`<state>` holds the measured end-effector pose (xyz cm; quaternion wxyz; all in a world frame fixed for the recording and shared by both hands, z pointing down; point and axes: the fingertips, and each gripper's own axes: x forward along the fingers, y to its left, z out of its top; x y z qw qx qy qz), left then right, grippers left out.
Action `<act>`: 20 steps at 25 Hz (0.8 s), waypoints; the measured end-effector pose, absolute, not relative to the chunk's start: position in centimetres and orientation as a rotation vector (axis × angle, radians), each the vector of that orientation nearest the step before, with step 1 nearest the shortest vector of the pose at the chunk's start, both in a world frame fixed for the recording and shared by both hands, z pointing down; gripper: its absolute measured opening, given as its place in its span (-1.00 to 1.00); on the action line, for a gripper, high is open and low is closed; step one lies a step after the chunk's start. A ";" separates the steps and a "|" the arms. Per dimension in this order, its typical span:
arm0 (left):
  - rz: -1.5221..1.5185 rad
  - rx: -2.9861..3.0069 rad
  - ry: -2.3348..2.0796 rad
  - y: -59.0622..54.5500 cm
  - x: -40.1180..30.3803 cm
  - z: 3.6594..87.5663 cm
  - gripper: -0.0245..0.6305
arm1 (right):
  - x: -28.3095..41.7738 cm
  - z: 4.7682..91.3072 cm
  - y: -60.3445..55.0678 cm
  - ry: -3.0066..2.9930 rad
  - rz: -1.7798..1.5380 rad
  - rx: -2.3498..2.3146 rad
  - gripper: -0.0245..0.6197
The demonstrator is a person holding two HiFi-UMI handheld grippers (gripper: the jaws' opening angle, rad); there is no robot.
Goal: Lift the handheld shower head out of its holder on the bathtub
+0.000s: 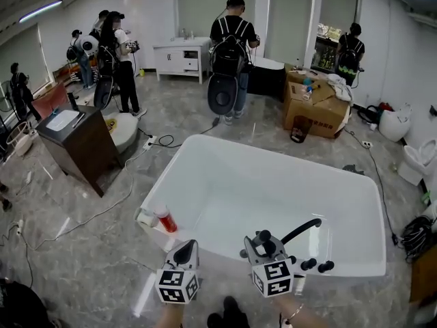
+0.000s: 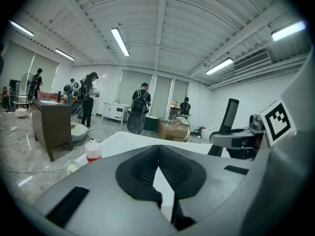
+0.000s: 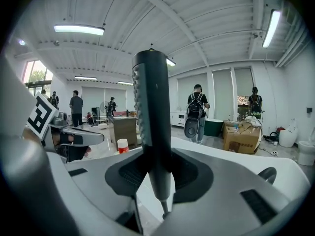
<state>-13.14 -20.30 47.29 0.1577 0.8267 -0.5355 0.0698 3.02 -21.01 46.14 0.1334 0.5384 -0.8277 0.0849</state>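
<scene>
Right tool (image 3: pixel 152 157): clenched on the shower head (image 3: pixel 150 102), with the pads biting the slim handle just under the long spray face. A centred, square grip!
Left tool (image 2: pixel 158 149): pinched together on nothing, and it hovers at the lower middle of the head view, just beside its partner.
Where the shower head is: upright in the right tool at the lower right of the head view, above the near rim of the bathtub (image 1: pixel 164 180). Its foot hangs free, so it looks clear of any holder.
Step in hand: the lift itself, and by the look of things it is close to done.
Doing it well: rise straight up with the wand vertical and the squeeze steady, with no twisting. A hose may tug from below, so a slow, even pull is the safer call. The black knobs (image 1: pixel 316 265) on the rim at the lower right deserve a wide berth.
Left tool's part: best held aside, out of the wand's path.
Look of the wand: a dark grey, slender bar with a strip of fine nozzles down one edge. It tapers to a thin metal fitting at the foot.
Handling guess: smooth, probably slick when wet, light enough for one tool.
</scene>
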 end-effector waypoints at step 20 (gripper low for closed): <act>0.180 2.366 -1.550 -15.5 -13.9 45.0 -0.87 | 2.8 40.4 -15.9 -2.444 0.184 1.581 -0.51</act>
